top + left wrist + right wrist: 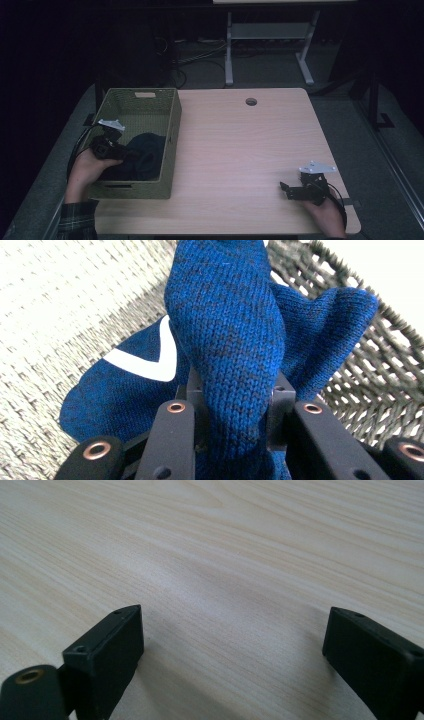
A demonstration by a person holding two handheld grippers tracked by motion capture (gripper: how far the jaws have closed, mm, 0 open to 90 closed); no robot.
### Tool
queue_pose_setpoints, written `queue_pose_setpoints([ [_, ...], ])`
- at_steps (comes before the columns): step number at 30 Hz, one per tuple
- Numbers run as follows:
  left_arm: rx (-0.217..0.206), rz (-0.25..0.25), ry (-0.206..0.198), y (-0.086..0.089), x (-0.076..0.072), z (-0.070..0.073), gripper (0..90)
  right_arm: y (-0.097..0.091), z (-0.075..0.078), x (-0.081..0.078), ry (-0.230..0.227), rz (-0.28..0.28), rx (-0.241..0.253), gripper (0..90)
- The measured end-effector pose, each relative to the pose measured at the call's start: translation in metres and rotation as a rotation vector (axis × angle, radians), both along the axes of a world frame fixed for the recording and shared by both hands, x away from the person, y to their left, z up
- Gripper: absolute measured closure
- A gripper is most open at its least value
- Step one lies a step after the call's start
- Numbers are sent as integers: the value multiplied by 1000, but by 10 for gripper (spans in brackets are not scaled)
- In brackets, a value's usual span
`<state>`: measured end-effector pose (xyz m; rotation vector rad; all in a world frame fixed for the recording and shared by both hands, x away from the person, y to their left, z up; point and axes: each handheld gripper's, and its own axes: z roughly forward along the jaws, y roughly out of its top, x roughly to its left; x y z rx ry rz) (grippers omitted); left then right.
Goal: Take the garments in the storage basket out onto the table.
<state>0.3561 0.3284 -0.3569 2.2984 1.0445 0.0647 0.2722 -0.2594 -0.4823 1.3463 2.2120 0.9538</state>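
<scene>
Fingers (282,405) of your left gripper (230,407) are pinched on a raised fold of the blue knit garment (225,330), the cloth bunched up tall between the two pads. That looks like a sound bite, but it takes one ridge of fabric only, so the rest will hang and drag when you lift. Raise it straight up and slowly, and judge whether the whole piece follows before you carry it sideways.

Just past the pinch, the garment spreads out in the left gripper view, with a white V-shaped mark (150,362) on its lower part. From above it shows as a dark heap (145,155) in the near end of the woven basket (172,125), which sits at the left edge of the table (240,150). The basket wall (380,355) stands close behind the cloth, so clear its rim fully before you swing toward the open tabletop, or the knit may snag on the weave.

Farther off, your right gripper (285,189) rests low at the near right of the table, jaws wide apart with only bare wood between them. Keep it ready to steady the basket if the lift tugs it.
</scene>
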Motion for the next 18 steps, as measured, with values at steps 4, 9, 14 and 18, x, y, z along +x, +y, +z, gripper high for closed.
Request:
queue_pose_setpoints([
  [4,-16,17,-29,4,-3,7,720,0,0,0,0,0,0,92],
  [9,-51,47,-67,11,-7,17,720,0,0,0,0,0,0,93],
  [14,-73,69,-108,16,-10,23,720,0,0,0,-1,1,0,93],
  [18,-92,79,-143,19,-12,27,720,0,0,0,0,1,0,92],
])
